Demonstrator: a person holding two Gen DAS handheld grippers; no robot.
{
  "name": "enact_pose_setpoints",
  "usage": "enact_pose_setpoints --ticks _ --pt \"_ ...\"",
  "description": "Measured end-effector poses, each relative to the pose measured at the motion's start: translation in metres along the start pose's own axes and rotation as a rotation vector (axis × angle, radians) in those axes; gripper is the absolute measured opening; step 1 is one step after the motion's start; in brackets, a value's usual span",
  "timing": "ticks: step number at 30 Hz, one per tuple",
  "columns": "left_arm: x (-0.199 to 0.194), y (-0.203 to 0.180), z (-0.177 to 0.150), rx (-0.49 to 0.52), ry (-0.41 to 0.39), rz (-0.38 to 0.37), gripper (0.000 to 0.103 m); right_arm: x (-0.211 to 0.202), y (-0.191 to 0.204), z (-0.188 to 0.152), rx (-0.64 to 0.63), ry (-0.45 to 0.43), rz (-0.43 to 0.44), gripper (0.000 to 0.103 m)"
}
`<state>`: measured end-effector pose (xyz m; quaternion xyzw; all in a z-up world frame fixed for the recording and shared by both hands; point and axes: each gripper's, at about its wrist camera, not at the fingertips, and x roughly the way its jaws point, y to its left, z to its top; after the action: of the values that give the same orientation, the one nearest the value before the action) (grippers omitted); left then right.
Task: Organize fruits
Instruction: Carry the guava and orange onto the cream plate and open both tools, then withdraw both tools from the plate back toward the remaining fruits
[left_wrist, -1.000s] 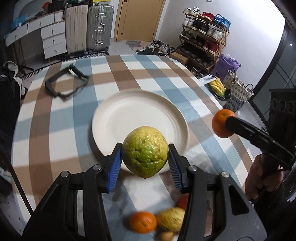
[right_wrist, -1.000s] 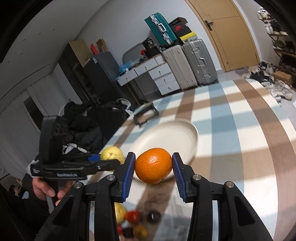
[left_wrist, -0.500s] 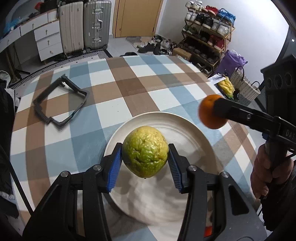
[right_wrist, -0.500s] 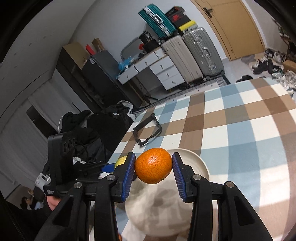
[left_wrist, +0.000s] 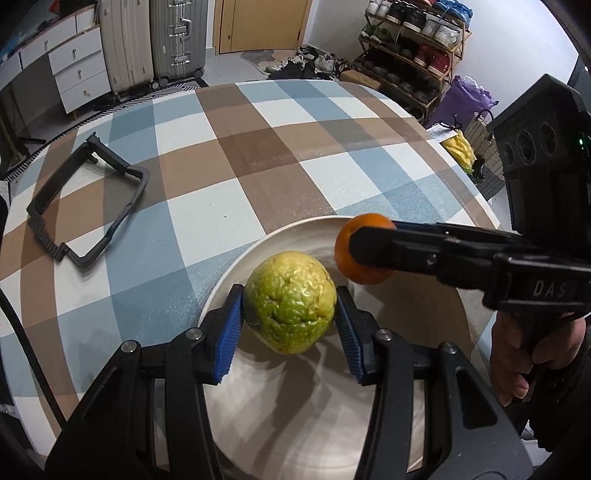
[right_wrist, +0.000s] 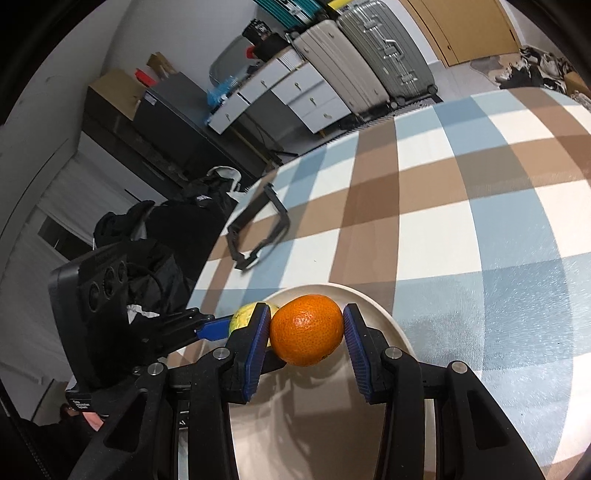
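Observation:
My left gripper (left_wrist: 290, 317) is shut on a bumpy yellow-green guava (left_wrist: 290, 301) and holds it just above the cream plate (left_wrist: 295, 417). My right gripper (right_wrist: 306, 332) is shut on an orange (right_wrist: 306, 329) and holds it over the same plate (right_wrist: 388, 321). In the left wrist view the orange (left_wrist: 354, 258) and the right gripper (left_wrist: 364, 254) come in from the right, close beside the guava. In the right wrist view the guava (right_wrist: 242, 317) shows at the left behind one blue pad (right_wrist: 258, 332).
The plate sits on a round table with a blue, brown and white checked cloth (left_wrist: 207, 206). A black rectangular frame (left_wrist: 85, 206) lies at the table's left. Suitcases, drawers and a shoe rack stand beyond the table.
Both grippers moved forward and down over the plate with their fruit. The loose fruits at the near edge have left the view. The orange is closer to the guava.

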<state>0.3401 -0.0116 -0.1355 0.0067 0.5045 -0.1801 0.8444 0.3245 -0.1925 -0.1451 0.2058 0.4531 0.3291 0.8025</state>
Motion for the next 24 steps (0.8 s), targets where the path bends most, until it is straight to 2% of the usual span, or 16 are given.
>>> enact_pose_setpoints --ticks 9,13,15,17,20,22,24 --pt "0.003 0.004 0.002 -0.026 0.015 0.007 0.046 0.012 -0.007 0.000 0.024 0.023 -0.022 0.043" --pt "-0.010 0.002 0.003 -0.027 -0.005 0.037 0.049 0.004 -0.004 -0.002 0.031 0.011 -0.004 0.050" --pt "-0.018 0.001 0.002 -0.030 -0.015 0.051 0.052 -0.006 0.002 -0.002 0.015 -0.011 0.022 0.061" --pt "-0.029 -0.004 0.000 -0.026 -0.026 0.079 0.058 -0.018 0.009 -0.003 -0.001 -0.043 0.000 0.072" --pt "-0.048 -0.010 -0.006 -0.014 -0.066 0.142 0.068 -0.038 0.019 -0.005 -0.019 -0.093 -0.001 0.075" --pt "-0.065 -0.014 -0.013 -0.021 -0.102 0.187 0.074 -0.052 0.026 -0.009 -0.031 -0.124 -0.003 0.088" --pt "-0.081 -0.018 -0.021 -0.030 -0.129 0.209 0.075 -0.072 0.036 -0.016 -0.053 -0.173 -0.027 0.100"
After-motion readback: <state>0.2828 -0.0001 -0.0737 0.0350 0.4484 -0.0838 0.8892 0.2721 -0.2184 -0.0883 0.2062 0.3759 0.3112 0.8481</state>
